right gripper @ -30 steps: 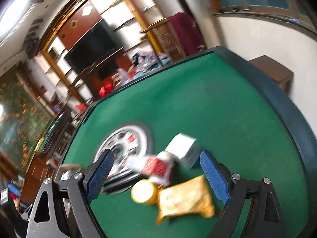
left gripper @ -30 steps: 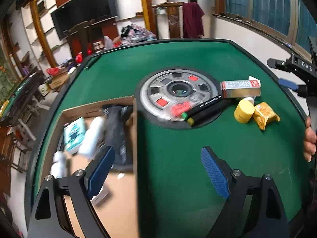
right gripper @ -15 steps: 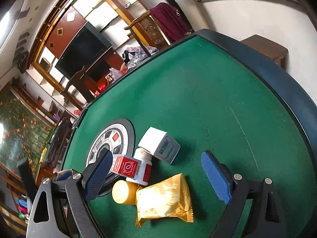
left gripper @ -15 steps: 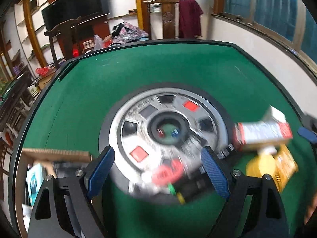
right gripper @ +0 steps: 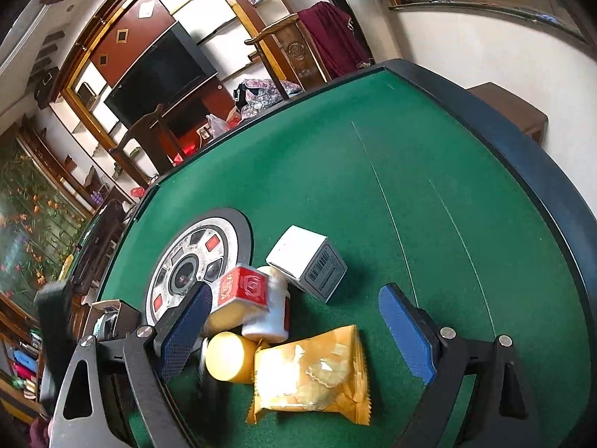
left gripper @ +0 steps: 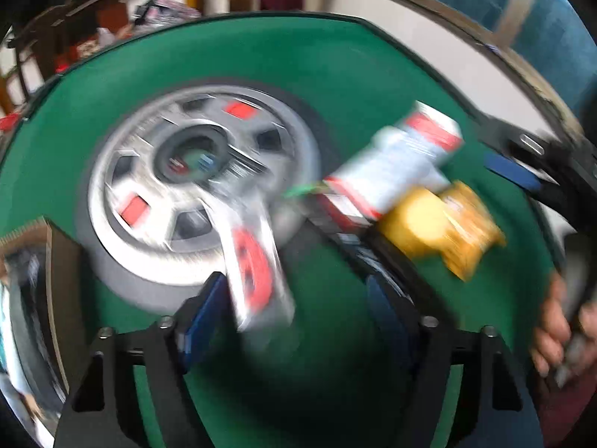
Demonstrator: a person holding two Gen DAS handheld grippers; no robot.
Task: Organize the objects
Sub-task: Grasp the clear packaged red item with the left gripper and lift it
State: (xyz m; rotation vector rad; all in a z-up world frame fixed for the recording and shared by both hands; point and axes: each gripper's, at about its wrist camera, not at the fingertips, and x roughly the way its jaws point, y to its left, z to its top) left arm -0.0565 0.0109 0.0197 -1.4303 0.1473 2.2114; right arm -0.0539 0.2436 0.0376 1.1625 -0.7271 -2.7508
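Objects for sorting are gathered on a green felt table, which fills both wrist views. A round silver hub is set into its middle, at about 9 o'clock in the right wrist view. A cardboard box is seen at 9 o'clock in the left wrist view, its contents too blurred to name.

In the right wrist view, a yellow snack packet lies at 6 o'clock, just beside a yellow-capped jar at 7 o'clock. Above them a white bottle is leaned on by a red and white carton, and a white cube box with a barcode sits near the centre.

The right gripper is held wide, with the pile between its blue pads and none of it pressed.

The left wrist view is heavily smeared. The left gripper is seen partly narrowed, its jaws having just been closing; a clear packet with a red mark lies between them, close to the left pad. Whether it is pressed cannot be told. A hand on the other gripper's handle is seen at 4 o'clock.
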